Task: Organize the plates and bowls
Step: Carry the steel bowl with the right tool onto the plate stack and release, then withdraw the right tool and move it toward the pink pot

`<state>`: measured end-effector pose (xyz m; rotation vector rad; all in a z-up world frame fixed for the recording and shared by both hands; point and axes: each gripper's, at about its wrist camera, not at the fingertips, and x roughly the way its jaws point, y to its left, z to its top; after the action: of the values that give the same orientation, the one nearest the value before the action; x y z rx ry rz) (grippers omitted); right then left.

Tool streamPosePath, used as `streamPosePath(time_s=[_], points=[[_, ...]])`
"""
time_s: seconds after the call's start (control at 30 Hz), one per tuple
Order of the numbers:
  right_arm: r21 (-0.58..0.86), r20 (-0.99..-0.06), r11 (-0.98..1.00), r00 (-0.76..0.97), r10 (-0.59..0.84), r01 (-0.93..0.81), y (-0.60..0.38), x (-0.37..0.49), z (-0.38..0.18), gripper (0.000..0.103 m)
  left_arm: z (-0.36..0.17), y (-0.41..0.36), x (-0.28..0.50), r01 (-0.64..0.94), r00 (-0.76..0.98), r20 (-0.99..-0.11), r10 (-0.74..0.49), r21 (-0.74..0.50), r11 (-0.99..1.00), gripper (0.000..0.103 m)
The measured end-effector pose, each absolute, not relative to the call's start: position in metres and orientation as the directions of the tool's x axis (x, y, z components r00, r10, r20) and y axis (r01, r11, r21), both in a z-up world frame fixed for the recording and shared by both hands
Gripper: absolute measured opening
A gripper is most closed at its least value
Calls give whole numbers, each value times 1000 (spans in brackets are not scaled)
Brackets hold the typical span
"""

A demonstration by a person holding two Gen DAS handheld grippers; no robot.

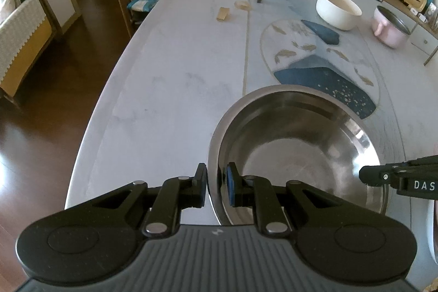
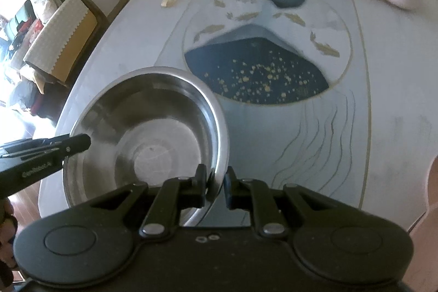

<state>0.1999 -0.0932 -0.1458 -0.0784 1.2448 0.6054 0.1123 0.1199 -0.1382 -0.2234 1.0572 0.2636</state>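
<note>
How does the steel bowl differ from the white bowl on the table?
The steel bowl is shiny metal, wide and shallow; the white bowl is matte, with straighter, taller sides. The steel bowl sits at the near edge of the table, its rim clamped by the left gripper and the right gripper; the white bowl stands far off, untouched. Both are upright; the steel one is empty.
</note>
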Motion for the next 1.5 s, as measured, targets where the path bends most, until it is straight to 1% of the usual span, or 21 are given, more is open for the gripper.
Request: streamPosePath(time_s=[0.27, 0.4, 0.57, 0.63, 0.7, 0.77, 0.9, 1.0, 1.03, 1.07, 1.1, 1.13, 1.17, 1.2, 1.23, 1.27, 1.3, 1.37, 1.47, 1.5], points=[[259, -905, 829, 174, 387, -497, -94, 190, -149, 14, -146, 117, 101, -304, 457, -883, 106, -44, 952, 14], [274, -904, 835, 169, 393, -477, -96, 191, -148, 14, -147, 121, 99, -311, 459, -885, 81, -75, 948, 14], [268, -907, 832, 165, 388, -485, -95, 191, -147, 23, -148, 123, 98, -305, 460, -886, 61, -93, 948, 14], [256, -908, 831, 173, 382, -494, -96, 192, -145, 24, -148, 125, 98, -310, 461, -886, 52, -105, 945, 14], [252, -906, 831, 182, 383, -496, -101, 195, -141, 26, -147, 125, 98, -305, 466, -883, 56, -101, 947, 14], [255, -902, 830, 188, 389, -496, -106, 200, -136, 30, -143, 125, 99, -297, 474, -878, 64, -91, 950, 14], [250, -886, 831, 227, 403, -497, -117, 213, -119, 31, -132, 126, 103, -282, 492, -869, 56, -98, 954, 15], [247, -870, 833, 265, 416, -494, -128, 225, -103, 37, -119, 128, 110, -269, 523, -852, 35, -126, 955, 16], [240, -864, 836, 284, 415, -493, -133, 231, -98, 41, -114, 128, 113, -262, 533, -846, 25, -137, 955, 17], [234, -859, 840, 300, 414, -489, -137, 235, -94, 44, -108, 127, 116, -255, 543, -840, 22, -139, 957, 19], [231, -854, 846, 316, 413, -481, -143, 242, -90, 44, -104, 126, 120, -245, 553, -833, 23, -136, 960, 21], [228, -851, 853, 329, 408, -469, -150, 249, -85, 45, -98, 124, 124, -231, 566, -824, 28, -126, 965, 28], [225, -849, 859, 341, 405, -460, -155, 254, -82, 46, -93, 121, 129, -218, 581, -813, 35, -115, 969, 40], [218, -845, 867, 358, 397, -448, -162, 262, -77, 47, -89, 119, 133, -211, 594, -804, 40, -107, 972, 49], [209, -842, 874, 374, 389, -439, -167, 267, -74, 49, -84, 116, 137, -202, 616, -787, 45, -102, 974, 66], [202, -837, 880, 391, 383, -430, -173, 273, -69, 50, -79, 112, 141, -193, 643, -764, 53, -95, 977, 71], [194, -831, 887, 410, 375, -419, -180, 281, -65, 52, -76, 108, 145, -187, 654, -754, 59, -86, 979, 71], [184, -824, 900, 437, 360, -394, -191, 292, -59, 58, -72, 100, 161, -167, 659, -750, 54, -76, 983, 71], [187, -818, 915, 459, 346, -356, -206, 311, -56, 64, -67, 88, 187, -137, 659, -752, 17, -98, 986, 71], [184, -817, 921, 468, 337, -343, -211, 317, -55, 65, -65, 83, 198, -122, 658, -753, 5, -100, 987, 71]])
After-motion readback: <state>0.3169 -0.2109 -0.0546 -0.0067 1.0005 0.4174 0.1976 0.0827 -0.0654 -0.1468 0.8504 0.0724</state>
